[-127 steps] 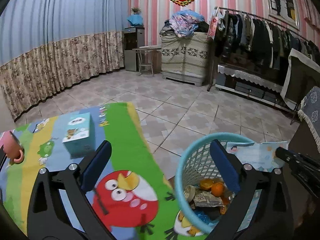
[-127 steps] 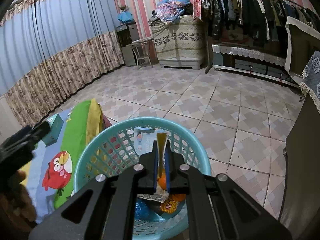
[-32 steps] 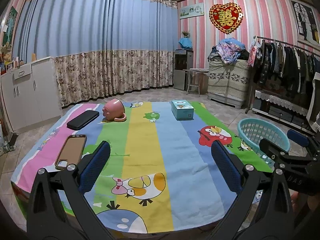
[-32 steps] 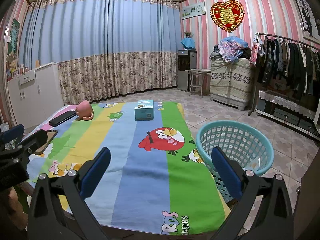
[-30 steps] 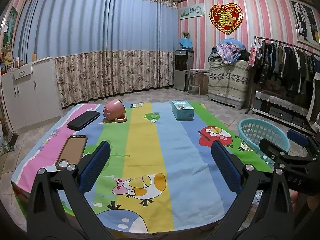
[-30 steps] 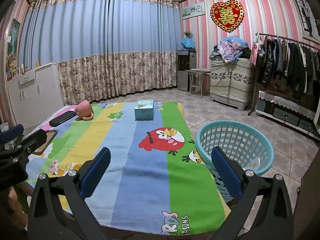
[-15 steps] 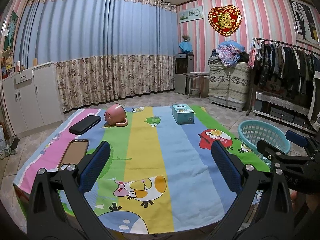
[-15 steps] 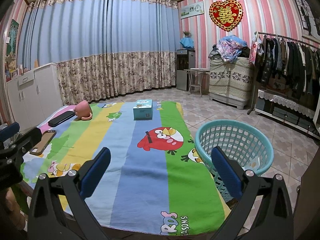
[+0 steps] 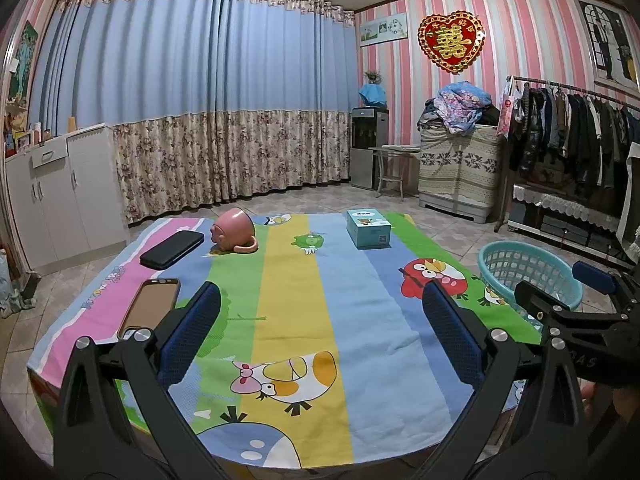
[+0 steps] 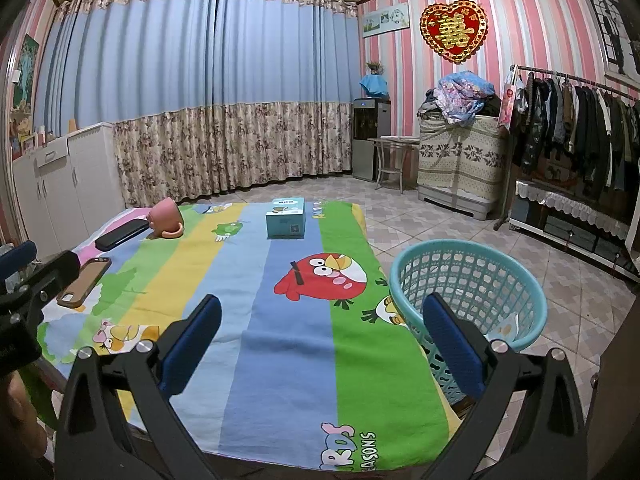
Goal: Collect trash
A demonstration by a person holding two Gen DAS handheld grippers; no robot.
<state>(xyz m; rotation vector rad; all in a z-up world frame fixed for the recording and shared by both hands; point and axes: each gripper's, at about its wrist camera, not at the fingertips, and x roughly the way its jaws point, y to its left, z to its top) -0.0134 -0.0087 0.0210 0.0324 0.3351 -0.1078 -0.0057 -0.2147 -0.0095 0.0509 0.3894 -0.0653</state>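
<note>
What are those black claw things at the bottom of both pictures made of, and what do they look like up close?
Each is a handheld tool: the left tool and right tool look alike. Two matt black angular arms spread into a V, each tipped with a dark blue textured pad. Round silver bolt heads mark the joints. White lettering shows on the right tool's body in the left view, too partial to read. No cables show.

Left gripper [image 9: 320,340]: black angular frame, two blue textured pads [image 9: 190,336], wide apart; silver screw heads at the finger bases, 8 and 4 o'clock in its own view. Right gripper [image 10: 320,340]: same build, black arms, blue pads [image 10: 450,344], silver screws. White lettering, partly legible, on its black body.
</note>
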